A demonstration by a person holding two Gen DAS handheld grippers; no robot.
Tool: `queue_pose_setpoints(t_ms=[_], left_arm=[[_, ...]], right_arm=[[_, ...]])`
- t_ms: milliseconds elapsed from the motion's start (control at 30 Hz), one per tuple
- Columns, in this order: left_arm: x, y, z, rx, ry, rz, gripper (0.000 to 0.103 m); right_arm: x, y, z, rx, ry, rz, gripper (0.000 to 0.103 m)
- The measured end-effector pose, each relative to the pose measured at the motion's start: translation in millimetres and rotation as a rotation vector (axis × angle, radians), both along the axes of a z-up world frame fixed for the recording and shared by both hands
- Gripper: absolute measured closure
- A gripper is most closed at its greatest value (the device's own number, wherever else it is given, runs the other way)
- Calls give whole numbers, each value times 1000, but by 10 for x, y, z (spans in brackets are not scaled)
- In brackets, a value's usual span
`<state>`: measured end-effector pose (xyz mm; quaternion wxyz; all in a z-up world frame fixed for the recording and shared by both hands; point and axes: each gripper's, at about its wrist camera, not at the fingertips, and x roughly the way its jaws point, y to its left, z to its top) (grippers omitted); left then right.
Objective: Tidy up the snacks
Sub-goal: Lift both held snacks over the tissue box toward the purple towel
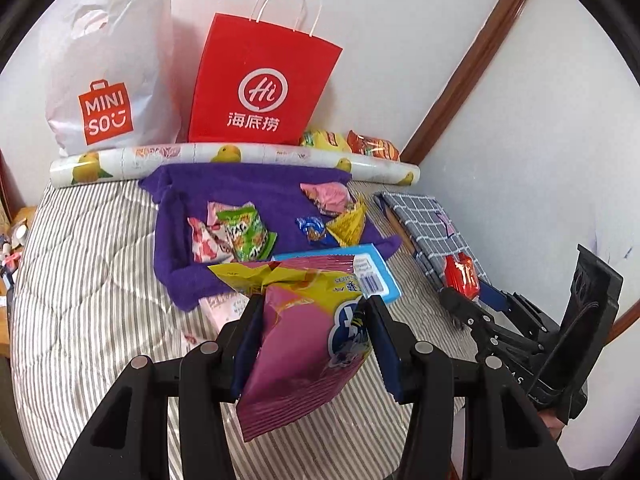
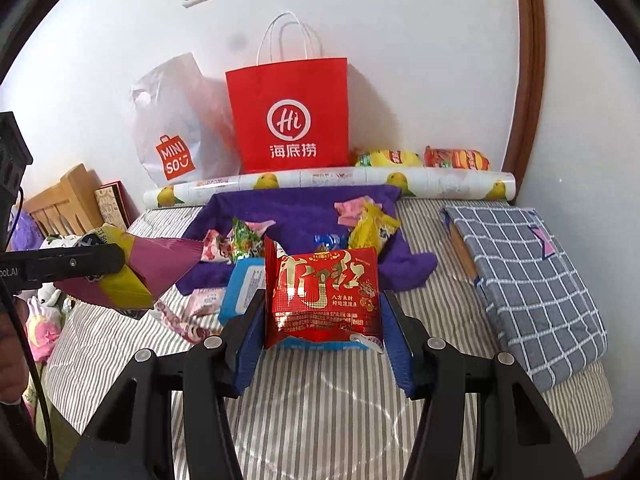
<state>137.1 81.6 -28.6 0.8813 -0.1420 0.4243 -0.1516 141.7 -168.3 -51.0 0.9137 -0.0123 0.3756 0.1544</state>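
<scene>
Nearest me, between my left gripper (image 1: pixel 314 312) fingers, hangs the crinkly pink-and-yellow foil snack bag (image 1: pixel 304 332), pinched across its middle with both pads pressed into its sides, held above the near part of the grey-striped quilt (image 1: pixel 92 280). My right gripper (image 2: pixel 322 308) likewise has its fingers closed against the edges of a glossy red foil snack packet with gold lettering (image 2: pixel 324 292), lifted over the flat blue rectangular pack (image 2: pixel 240 288) that lies at the near edge of the purple cloth (image 1: pixel 240 184). More small snacks lie loose on that cloth: a green packet (image 1: pixel 248 232), a pink-and-white one (image 1: pixel 204 244), a pink wrapper (image 1: pixel 328 196) and a yellow one (image 1: pixel 348 220). Far off against the wall stand the red paper carrier bag with white handles (image 2: pixel 288 116) and, to its left, the white plastic shopping bag (image 1: pixel 108 68). I judge the step is carrying both packets to a bag. To do it well I should keep my squeeze light, since foil slips and contents crush, lift clear of the patterned paper roll (image 1: pixel 240 160) lying in front of the bags, and approach each bag's mouth from above, one hand at a time.
</scene>
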Motion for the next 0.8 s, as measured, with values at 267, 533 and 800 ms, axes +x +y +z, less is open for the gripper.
queue_pose_setpoints(t_ms=[267, 533, 800], left_arm=[[270, 72, 32, -6, -6, 20, 54], [624, 123, 12, -4, 2, 32, 54], [960, 141, -80, -4, 18, 34, 54]], right_arm=[[300, 48, 73, -3, -15, 7, 49], [670, 136, 64, 0, -19, 3, 49], [1002, 202, -32, -7, -6, -2, 49]])
